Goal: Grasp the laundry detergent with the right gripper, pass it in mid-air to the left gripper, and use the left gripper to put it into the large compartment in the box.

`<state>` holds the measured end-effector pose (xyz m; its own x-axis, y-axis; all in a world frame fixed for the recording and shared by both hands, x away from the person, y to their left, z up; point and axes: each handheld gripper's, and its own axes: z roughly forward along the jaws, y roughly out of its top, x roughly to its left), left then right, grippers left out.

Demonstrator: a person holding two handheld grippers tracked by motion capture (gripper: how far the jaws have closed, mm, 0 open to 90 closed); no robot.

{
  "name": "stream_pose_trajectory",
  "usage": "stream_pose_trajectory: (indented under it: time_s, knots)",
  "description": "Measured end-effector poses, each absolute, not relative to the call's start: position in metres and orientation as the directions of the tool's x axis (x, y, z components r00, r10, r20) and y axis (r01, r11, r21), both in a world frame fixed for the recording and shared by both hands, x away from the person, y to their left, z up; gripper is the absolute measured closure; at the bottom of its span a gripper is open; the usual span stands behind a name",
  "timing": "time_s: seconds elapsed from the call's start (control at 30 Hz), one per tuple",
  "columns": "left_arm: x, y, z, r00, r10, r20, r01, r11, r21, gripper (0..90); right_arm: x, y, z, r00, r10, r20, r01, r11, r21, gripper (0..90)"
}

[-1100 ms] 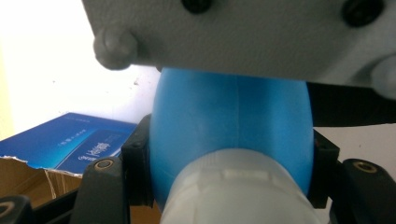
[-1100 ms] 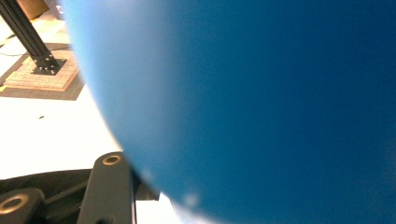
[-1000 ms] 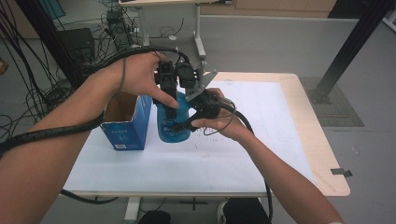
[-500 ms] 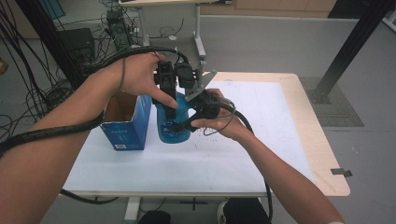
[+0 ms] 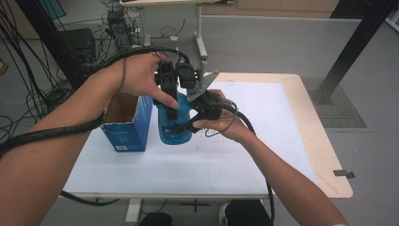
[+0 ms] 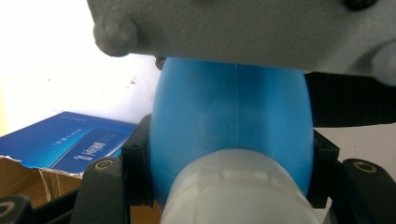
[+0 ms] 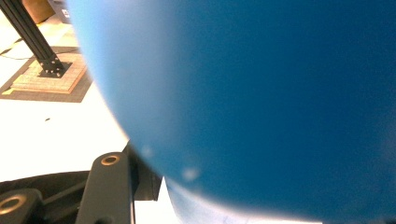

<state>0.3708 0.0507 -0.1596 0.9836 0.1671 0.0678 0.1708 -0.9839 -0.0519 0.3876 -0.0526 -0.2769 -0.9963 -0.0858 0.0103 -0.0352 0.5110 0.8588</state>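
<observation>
A blue plastic bottle (image 5: 170,133) with a white cap (image 6: 233,196) stands on the white table (image 5: 263,136), right of an open blue carton (image 5: 126,126). My left gripper (image 5: 168,96) comes down from above and is shut on the bottle's shoulder (image 6: 229,126), with one pad (image 6: 139,161) on each side. My right gripper (image 5: 187,123) reaches in from the right at the bottle's body. In the right gripper view the bottle (image 7: 261,102) is very close, one black finger (image 7: 109,186) lies against it, and the other finger is hidden.
The carton (image 6: 65,144) has a torn cardboard flap and stands at the table's left edge. A black frame post (image 5: 348,52) rises at the back right, with cables and equipment on the floor behind the table. The wooden table edge (image 5: 324,141) borders the white sheet.
</observation>
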Motion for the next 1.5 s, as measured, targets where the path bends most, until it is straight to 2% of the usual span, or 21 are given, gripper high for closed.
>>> stream_pose_trajectory:
  time_s: [0.97,1.0,1.1,1.17,1.4,1.5]
  knots:
    - [0.370,0.051,-0.157,0.982,0.179,0.058,0.182,-0.982,-0.054,38.1,0.387,-0.055,-0.277,-0.996,-0.084,0.015,-0.029,0.495,0.868,40.6]
    - [0.370,0.051,-0.156,0.982,0.178,0.058,0.181,-0.982,-0.057,38.1,0.386,-0.056,-0.277,-0.996,-0.084,0.021,-0.023,0.496,0.868,39.5]
    - [0.370,0.051,-0.154,0.979,0.189,0.071,0.193,-0.980,-0.054,38.1,0.385,-0.059,-0.277,-0.995,-0.086,0.052,0.003,0.492,0.871,28.6]
    - [0.370,0.051,-0.152,0.978,0.195,0.070,0.199,-0.979,-0.049,38.1,0.386,-0.062,-0.277,-0.997,-0.074,0.028,-0.013,0.509,0.861,26.4]
    - [0.369,0.050,-0.146,0.974,0.214,0.076,0.219,-0.974,-0.063,38.1,0.384,-0.085,-0.274,-0.996,-0.016,0.090,0.069,0.508,0.858,16.0]
    - [0.369,0.052,-0.142,0.969,0.235,0.080,0.240,-0.969,-0.060,38.1,0.383,-0.096,-0.273,-0.995,0.041,0.087,0.095,0.528,0.844,10.4]
